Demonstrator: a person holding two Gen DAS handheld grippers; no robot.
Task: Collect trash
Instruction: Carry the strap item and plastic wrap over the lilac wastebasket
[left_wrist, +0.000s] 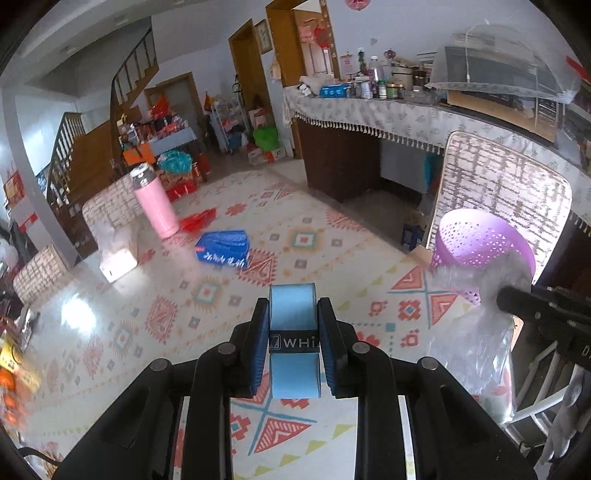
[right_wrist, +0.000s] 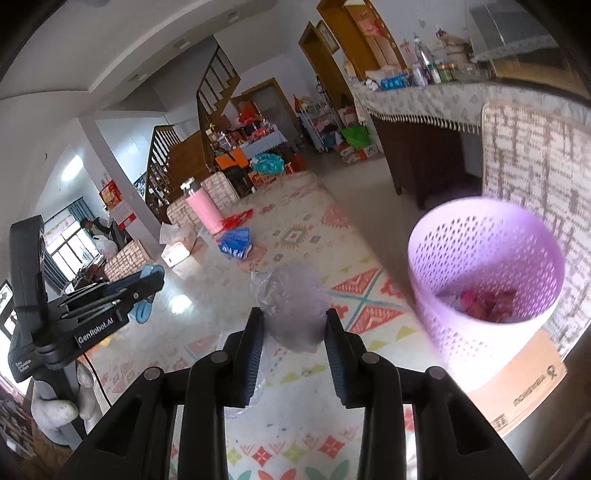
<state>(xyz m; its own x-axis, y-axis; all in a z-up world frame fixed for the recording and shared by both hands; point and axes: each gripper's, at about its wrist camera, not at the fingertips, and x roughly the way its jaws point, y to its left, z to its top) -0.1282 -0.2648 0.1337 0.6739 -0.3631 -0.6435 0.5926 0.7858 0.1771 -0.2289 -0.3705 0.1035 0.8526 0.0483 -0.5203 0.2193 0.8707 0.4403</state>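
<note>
The left claw (left_wrist: 293, 332) is matt black plastic with ribbed blue pads, closed on a smooth light-blue packet (left_wrist: 292, 306) banded in black. The right claw (right_wrist: 294, 332) pinches thin, crinkled clear plastic film (right_wrist: 291, 306). At right, the basket (right_wrist: 484, 266) is perforated lilac plastic. The floor (left_wrist: 74, 314) is glossy, mirroring light, under a matt patterned rug (left_wrist: 303, 240). A pink bottle (left_wrist: 155, 203) at upper left looks smooth.

light-blue packet (left_wrist: 293, 317) pinched upright, crumpled clear bag (right_wrist: 291, 310) clamped

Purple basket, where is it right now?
In the right wrist view the purple basket sits at right on a cardboard sheet, beside the patterned rug, just right of the right gripper.
</note>
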